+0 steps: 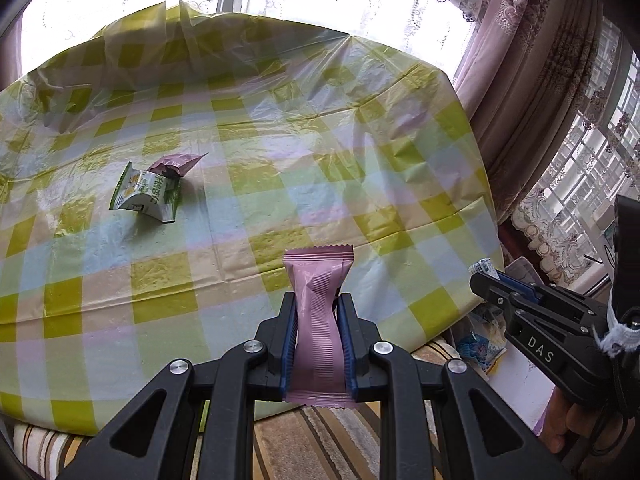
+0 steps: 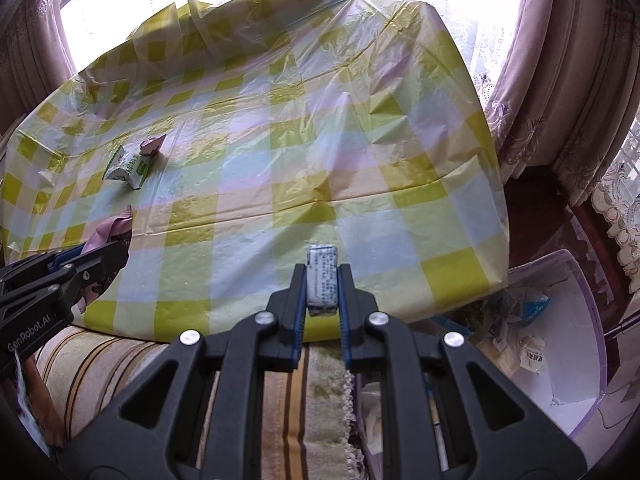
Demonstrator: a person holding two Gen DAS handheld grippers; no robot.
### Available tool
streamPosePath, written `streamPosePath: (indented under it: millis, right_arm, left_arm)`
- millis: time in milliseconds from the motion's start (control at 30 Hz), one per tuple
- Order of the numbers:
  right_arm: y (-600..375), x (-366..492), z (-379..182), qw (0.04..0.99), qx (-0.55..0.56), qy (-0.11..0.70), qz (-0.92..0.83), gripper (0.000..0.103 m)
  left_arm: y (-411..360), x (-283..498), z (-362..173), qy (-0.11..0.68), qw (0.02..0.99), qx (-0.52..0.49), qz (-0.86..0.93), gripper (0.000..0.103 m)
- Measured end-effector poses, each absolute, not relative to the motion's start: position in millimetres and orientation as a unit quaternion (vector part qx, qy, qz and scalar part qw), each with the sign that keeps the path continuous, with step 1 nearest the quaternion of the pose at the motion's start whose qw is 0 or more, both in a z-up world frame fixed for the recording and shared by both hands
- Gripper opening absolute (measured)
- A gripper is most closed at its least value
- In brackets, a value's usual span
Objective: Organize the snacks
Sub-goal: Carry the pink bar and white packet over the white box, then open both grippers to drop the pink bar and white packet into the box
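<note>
My left gripper (image 1: 317, 298) is shut on a pink snack packet (image 1: 319, 312), held upright above the near edge of the table. My right gripper (image 2: 322, 270) is shut on a small white and blue snack packet (image 2: 321, 280), seen edge on. In the left wrist view the right gripper (image 1: 486, 280) shows at the right with its white and blue packet (image 1: 482, 269) poking out. In the right wrist view the left gripper (image 2: 102, 258) shows at the left with the pink packet (image 2: 110, 232). On the table lie a green and white snack packet (image 1: 146, 197) and a pink packet (image 1: 176, 164) touching it.
The table wears a yellow-green checked plastic cloth (image 1: 280, 160). A pale bin (image 2: 576, 344) with wrappers stands on the floor at the right of the table. A striped cushion (image 2: 132, 364) lies under the near edge. Curtains (image 1: 532, 80) hang behind and to the right.
</note>
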State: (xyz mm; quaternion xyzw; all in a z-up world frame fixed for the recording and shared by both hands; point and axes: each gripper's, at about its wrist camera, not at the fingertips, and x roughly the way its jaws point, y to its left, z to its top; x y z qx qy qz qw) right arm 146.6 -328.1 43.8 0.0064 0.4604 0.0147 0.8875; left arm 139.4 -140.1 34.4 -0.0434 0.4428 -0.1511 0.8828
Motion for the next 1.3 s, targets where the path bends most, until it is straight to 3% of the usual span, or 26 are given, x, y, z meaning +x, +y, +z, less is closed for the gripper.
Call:
streamPosePath:
  millis: [633,1200,1267,1300]
  right_arm:
    - [-452,118,33,0.877,0.03,0.468,-0.1,0.017]
    - [-503,109,33,0.87,0.054,0.461,-0.166,0.017]
    - [-505,110,32,0.869,0.057,0.462,-0.17,0.019]
    - [-506,110,32,0.868,0.059,0.462,-0.173,0.028]
  left_arm:
    - [-247,135,31,0.472,0.836,0.021,-0.279,0.021]
    - [-316,118,23,0.488,0.792,0.063,-0.362,0.021]
    - [-320,113,23,0.487,0.784,0.064,-0.38,0.022]
    - [-322,112,23,0.488,0.782,0.067,-0.382,0.025]
